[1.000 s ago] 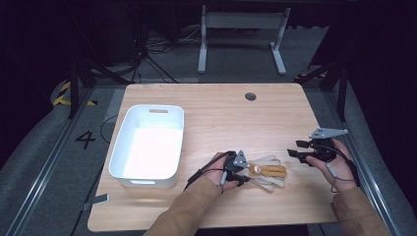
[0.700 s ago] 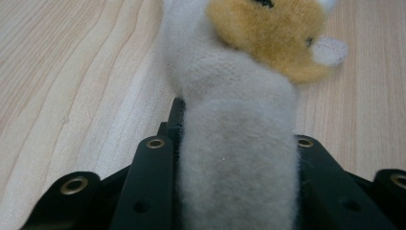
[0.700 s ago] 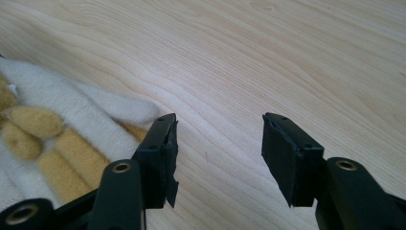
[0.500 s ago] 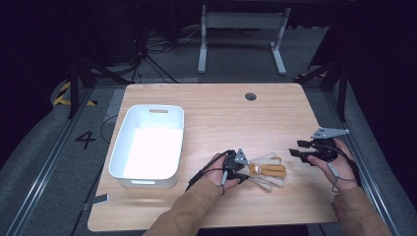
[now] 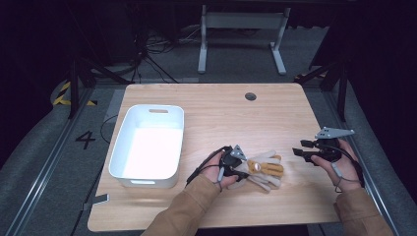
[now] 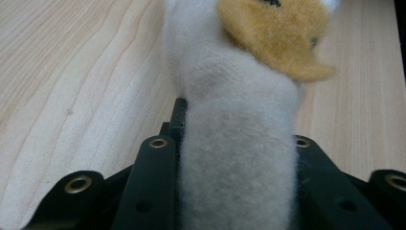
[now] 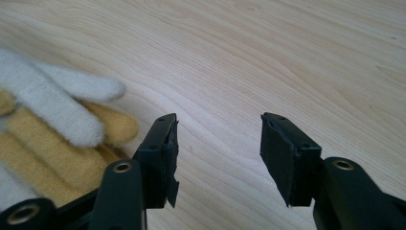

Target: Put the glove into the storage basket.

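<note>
1. Gloves [image 5: 263,169], white and tan, are laid on the table [image 5: 216,113] right of a white bin [image 5: 147,147].
2. The left gripper [image 5: 240,169] is clamped on a glove cuff [image 6: 239,163].
3. The right gripper [image 5: 301,153] is held spread, near the glove fingertips [image 7: 72,120], gripping nothing.

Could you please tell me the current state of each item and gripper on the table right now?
Left hand-held gripper: shut on the glove's white cuff.
Right hand-held gripper: open, holding nothing, beside the glove fingertips.
Glove: white and yellow, lying flat on the table, cuff pinched between the left jaws.
White bin: upright, nothing inside.
Table: wooden, round hole near its far edge.
</note>
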Demonstrator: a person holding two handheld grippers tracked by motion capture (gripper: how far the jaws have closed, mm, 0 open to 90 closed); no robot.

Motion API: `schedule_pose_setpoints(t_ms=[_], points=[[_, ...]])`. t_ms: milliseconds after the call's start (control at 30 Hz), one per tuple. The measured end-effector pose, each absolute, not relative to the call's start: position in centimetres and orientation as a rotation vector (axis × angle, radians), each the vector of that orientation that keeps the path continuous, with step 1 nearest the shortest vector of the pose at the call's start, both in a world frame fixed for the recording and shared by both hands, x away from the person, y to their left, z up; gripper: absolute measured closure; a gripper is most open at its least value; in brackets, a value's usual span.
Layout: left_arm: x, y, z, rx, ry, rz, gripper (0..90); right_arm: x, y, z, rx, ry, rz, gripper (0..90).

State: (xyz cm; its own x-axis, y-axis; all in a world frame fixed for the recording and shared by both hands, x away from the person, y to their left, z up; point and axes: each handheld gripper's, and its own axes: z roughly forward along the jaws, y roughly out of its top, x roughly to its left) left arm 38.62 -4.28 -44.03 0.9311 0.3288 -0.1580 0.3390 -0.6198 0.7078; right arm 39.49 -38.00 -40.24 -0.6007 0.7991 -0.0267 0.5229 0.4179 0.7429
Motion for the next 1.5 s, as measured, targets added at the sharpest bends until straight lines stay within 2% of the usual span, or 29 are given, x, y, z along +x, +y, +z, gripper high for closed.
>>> schedule_pose_setpoints(t_ms=[233, 1000, 1500], points=[[38.6, -3.6, -42.7, 2.279, 0.497, -0.055, 70.0, 39.6, -38.0, -40.3, 1.133, 2.306, 0.999, 48.5], [38.9, -2.0, -39.5, 2.272, 0.604, -0.033, 69.8, 40.0, -38.7, -40.2, 1.171, 2.303, 0.997, 48.4], [39.9, 0.4, -37.2, 2.286, 0.765, -0.011, 69.8, 42.1, -37.5, -39.8, 1.177, 2.379, 1.002, 48.5]])
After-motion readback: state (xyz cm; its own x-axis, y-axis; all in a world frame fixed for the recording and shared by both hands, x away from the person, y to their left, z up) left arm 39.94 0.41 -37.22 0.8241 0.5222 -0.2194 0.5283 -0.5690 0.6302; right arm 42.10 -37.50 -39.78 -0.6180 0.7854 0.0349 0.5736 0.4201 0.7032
